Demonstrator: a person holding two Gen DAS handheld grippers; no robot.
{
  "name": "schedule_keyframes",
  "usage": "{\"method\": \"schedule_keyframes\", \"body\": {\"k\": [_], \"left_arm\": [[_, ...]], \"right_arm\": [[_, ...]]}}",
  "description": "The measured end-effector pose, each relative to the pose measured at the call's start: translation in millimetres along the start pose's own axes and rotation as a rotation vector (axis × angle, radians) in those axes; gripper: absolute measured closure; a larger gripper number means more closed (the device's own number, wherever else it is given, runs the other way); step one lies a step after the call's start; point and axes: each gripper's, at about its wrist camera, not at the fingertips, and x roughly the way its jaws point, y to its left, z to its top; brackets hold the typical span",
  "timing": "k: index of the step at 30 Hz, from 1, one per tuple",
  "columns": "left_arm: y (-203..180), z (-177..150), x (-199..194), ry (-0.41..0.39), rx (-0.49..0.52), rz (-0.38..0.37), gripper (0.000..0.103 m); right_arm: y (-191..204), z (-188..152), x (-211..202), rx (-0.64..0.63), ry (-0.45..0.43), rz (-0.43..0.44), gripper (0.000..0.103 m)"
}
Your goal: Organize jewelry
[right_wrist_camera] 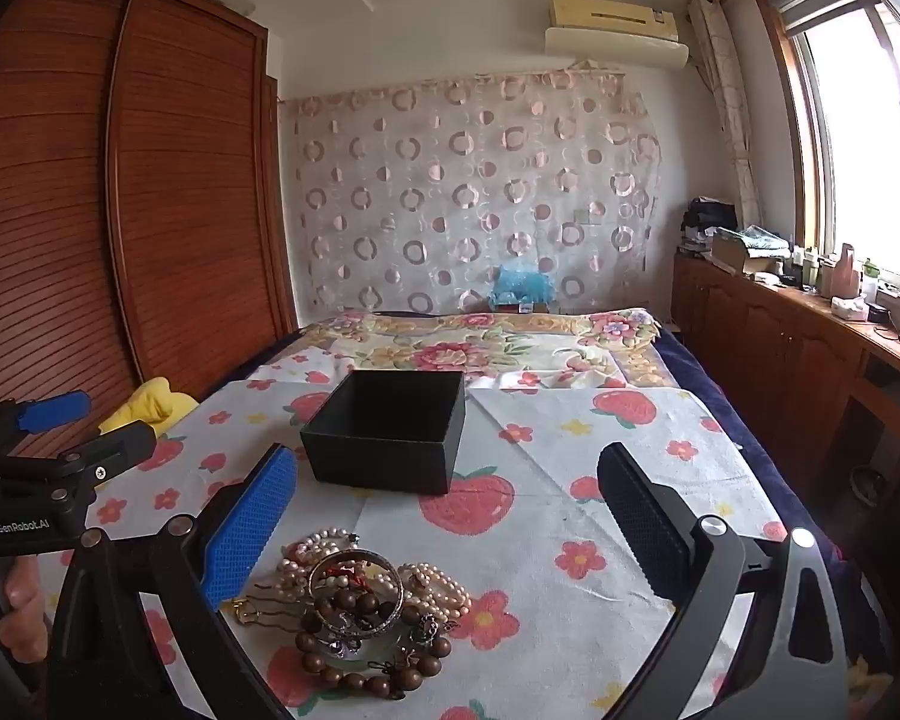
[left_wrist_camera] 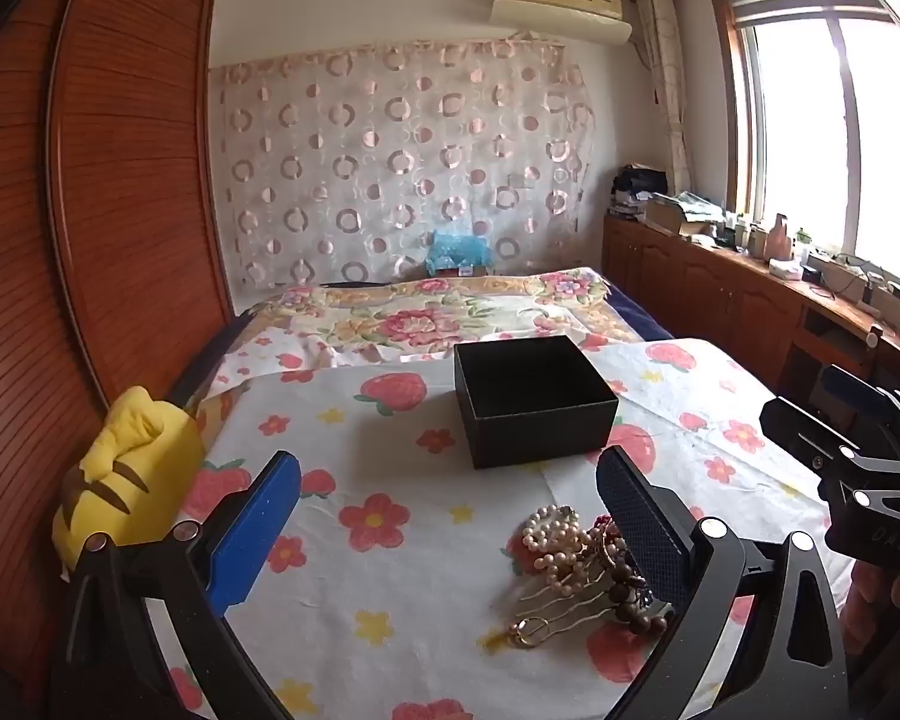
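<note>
Jewelry (right_wrist_camera: 354,618) is heaped nearest the lens, on the flowered cloth (right_wrist_camera: 570,480) spread over the bed (right_wrist_camera: 510,348) — pearl strands (right_wrist_camera: 438,591), a silver bangle (right_wrist_camera: 357,594), brown wooden beads (right_wrist_camera: 360,669) and a gold clip (right_wrist_camera: 247,612) are tangled together. Right gripper (right_wrist_camera: 447,513) is held above the heap, jaws wide apart, nothing between the pads; the heap is seen just inside its blue finger (right_wrist_camera: 252,528). Left gripper (left_wrist_camera: 447,519) is likewise spread fully, empty, with the heap low beside its black finger (left_wrist_camera: 642,528). Each gripper is caught at the edge of the other's view; fingers of a hand (right_wrist_camera: 18,606) are seen on the left handle.

Black box (right_wrist_camera: 387,432) is set open-topped on the cloth beyond the heap, well apart from it — no contents can be made out inside. Yellow plush (left_wrist_camera: 129,474) is lodged at the bed's left edge against the wardrobe (left_wrist_camera: 90,210).
</note>
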Motion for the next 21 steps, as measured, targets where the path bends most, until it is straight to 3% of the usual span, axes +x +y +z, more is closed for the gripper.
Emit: {"method": "schedule_keyframes", "body": {"k": [21], "left_arm": [[0.1,0.0,-0.4,-0.012,-0.004,-0.001,0.008]], "right_arm": [[0.4,1.1,-0.2,-0.003,0.001,-0.003,0.003]]}}
